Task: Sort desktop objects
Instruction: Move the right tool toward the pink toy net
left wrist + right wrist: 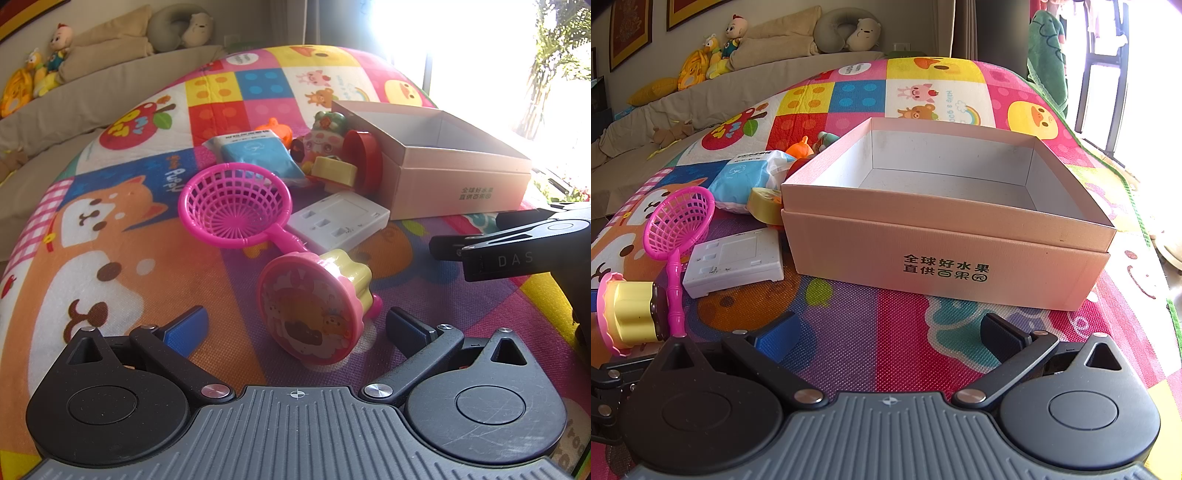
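Observation:
My left gripper (295, 328) is open, its fingers on either side of a pink and yellow cake-shaped toy (314, 306) lying on its side on the play mat. Behind it lie a pink toy strainer (234, 206), a white socket panel (338, 219), a blue tissue pack (258, 155), a pig figure (321, 142), a yellow and red toy (354, 162) and an orange toy (279, 131). My right gripper (888, 332) is open and empty in front of the empty pink cardboard box (945, 254). The cake toy (631, 314), strainer (679, 221) and panel (735, 262) show at the left of the right wrist view.
A colourful play mat (110, 229) covers the surface. The right gripper's body (517, 247) shows at the right of the left wrist view. A beige sofa with plush toys (713, 55) stands behind. A bright window is at the right.

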{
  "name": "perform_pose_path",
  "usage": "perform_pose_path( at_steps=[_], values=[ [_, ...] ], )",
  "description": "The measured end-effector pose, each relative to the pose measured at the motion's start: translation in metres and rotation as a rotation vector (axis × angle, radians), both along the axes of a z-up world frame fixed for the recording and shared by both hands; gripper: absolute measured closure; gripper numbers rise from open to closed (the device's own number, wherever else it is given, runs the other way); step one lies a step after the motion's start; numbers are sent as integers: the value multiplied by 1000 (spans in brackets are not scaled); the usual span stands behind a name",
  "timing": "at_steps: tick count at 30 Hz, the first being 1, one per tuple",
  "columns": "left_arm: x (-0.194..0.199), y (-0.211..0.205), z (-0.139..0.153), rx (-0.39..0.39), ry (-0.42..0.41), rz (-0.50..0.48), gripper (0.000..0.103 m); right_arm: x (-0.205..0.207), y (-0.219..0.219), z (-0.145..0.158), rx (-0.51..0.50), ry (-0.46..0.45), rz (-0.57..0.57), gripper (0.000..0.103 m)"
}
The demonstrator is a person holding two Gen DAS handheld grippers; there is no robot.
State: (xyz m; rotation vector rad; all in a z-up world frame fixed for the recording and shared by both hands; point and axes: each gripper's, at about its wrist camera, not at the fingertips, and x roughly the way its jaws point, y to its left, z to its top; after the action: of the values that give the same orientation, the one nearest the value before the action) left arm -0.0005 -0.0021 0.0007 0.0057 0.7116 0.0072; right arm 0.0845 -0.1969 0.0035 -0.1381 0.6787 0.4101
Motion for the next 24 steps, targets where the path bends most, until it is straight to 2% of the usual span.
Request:
perform_pose_path(
  at_steps=[24],
  values=[
    [-1,-1,0,0,2,-1,0,0,0,1,3,5,-1,0]
  ],
)
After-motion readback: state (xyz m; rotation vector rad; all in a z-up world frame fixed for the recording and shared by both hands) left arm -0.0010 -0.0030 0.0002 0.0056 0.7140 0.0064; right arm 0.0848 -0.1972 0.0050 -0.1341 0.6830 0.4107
